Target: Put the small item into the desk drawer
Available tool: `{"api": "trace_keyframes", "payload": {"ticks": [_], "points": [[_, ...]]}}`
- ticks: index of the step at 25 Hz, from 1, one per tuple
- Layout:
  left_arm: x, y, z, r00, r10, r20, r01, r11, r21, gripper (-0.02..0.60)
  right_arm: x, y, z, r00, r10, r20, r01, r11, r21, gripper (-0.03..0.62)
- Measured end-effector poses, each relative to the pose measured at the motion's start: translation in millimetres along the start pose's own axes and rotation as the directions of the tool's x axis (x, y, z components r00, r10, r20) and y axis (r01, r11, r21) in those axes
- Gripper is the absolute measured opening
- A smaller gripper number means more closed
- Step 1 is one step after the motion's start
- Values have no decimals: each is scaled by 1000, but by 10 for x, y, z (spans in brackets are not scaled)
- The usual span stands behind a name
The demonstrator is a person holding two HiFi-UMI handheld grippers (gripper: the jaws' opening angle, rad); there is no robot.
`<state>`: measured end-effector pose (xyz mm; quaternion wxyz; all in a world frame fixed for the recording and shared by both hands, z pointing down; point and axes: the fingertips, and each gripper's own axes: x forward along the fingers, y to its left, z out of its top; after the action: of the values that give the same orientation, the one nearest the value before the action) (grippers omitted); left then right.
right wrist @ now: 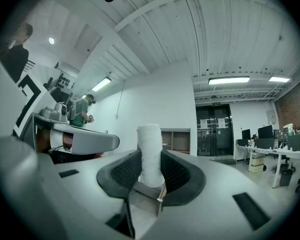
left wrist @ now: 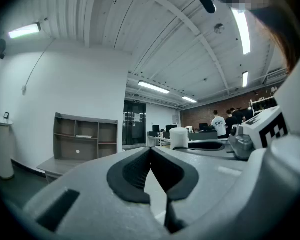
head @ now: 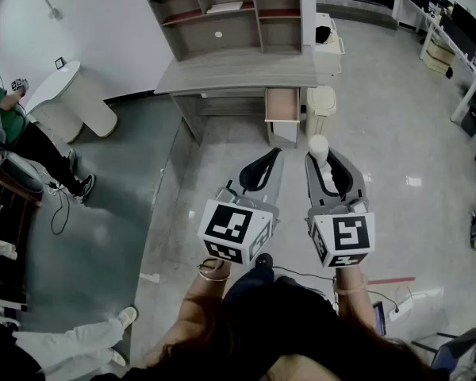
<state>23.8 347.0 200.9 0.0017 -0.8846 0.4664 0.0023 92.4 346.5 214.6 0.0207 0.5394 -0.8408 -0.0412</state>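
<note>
A small white cylinder (head: pixel 319 145) stands upright between the pads of my right gripper (head: pixel 327 162), which is shut on it; the same cylinder (right wrist: pixel 151 151) fills the gap of that gripper (right wrist: pixel 151 160) in the right gripper view. Beside it, my left gripper (head: pixel 272 155) is shut with nothing in it, and its pads meet at the tips (left wrist: pixel 150 150). Both point level at the grey desk (head: pixel 238 74) a few steps ahead. The desk's drawer (head: pixel 282 105) is pulled out at its right end. A shelf hutch (head: pixel 226 10) stands on the desktop.
A white bin (head: pixel 322 101) stands just right of the drawer. A round white table (head: pixel 71 94) and a seated person (head: pixel 8 125) are at the left. Office desks (head: pixel 452 30) line the right wall. Cables and a power strip (head: pixel 397 313) lie on the floor by my feet.
</note>
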Motion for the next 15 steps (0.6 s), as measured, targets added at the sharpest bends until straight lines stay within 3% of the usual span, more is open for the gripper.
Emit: {"api": "trace_keyframes", "payload": {"ticks": [15], "points": [[131, 993, -37, 998, -56, -1, 56, 998, -8, 12, 904, 427, 93, 997, -63, 36, 64, 998, -21, 112]]}}
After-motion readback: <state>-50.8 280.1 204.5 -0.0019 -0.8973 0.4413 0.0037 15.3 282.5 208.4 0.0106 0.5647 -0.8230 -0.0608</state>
